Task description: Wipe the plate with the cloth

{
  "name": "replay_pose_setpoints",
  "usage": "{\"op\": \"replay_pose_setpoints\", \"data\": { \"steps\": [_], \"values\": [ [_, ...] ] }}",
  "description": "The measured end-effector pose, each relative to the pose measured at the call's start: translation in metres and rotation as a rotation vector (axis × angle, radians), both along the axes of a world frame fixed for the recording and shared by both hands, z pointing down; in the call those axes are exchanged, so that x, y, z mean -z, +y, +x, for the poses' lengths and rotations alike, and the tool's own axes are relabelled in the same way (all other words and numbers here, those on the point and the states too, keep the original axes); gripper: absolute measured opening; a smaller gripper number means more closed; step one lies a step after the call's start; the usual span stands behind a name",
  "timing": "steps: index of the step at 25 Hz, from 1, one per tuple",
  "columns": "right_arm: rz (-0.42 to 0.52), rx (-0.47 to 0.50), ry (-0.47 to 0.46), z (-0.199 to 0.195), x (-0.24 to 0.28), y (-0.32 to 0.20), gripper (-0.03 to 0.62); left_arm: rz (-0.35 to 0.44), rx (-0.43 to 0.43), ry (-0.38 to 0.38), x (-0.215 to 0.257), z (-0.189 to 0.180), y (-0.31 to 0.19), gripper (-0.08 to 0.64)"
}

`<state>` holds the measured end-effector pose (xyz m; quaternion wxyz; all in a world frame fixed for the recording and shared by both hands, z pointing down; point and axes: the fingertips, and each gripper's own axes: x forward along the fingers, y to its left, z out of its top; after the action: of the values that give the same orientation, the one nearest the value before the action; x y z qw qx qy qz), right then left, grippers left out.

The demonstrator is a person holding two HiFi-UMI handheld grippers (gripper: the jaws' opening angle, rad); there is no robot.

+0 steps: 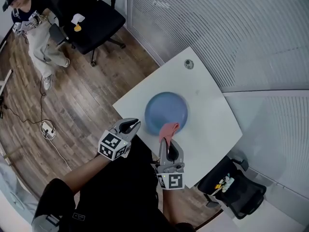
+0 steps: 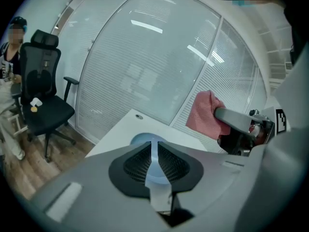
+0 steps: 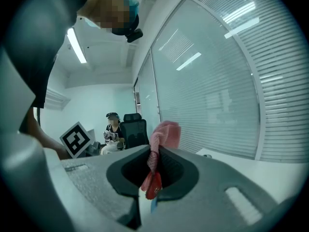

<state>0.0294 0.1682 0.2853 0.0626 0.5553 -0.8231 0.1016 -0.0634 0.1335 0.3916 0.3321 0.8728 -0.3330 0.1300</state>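
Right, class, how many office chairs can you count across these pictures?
2. One chair stands beyond the table's far left side, by a person; the second chair is at the table's near right edge. Others may be out of view.

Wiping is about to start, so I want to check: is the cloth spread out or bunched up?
Bunched up: the cloth sticks out crumpled from the right gripper's closed jaws.
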Motion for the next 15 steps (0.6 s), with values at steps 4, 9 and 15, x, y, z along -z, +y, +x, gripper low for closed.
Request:
{"op": "replay_pose_setpoints", "data": {
  "steps": [4, 9, 15],
  "values": [
    [-0.019, 0.023, 0.000, 0.012, -0.017, -0.010, 0.025, -0.102, 0.026, -0.006, -0.032, 0.012, -0.001, 0.064],
    [-0.025, 0.046, 0.021, 0.018, -0.040, -0.034, 0.025, -0.222, 0.072, 0.000, -0.076, 0.016, -0.016, 0.084],
    [-0.078, 0.138, 0.080, 0.008, -0.075, -0.042, 0.025, -0.347, 0.084, 0.016, -0.118, 0.031, -0.014, 0.108]
  ]
}}
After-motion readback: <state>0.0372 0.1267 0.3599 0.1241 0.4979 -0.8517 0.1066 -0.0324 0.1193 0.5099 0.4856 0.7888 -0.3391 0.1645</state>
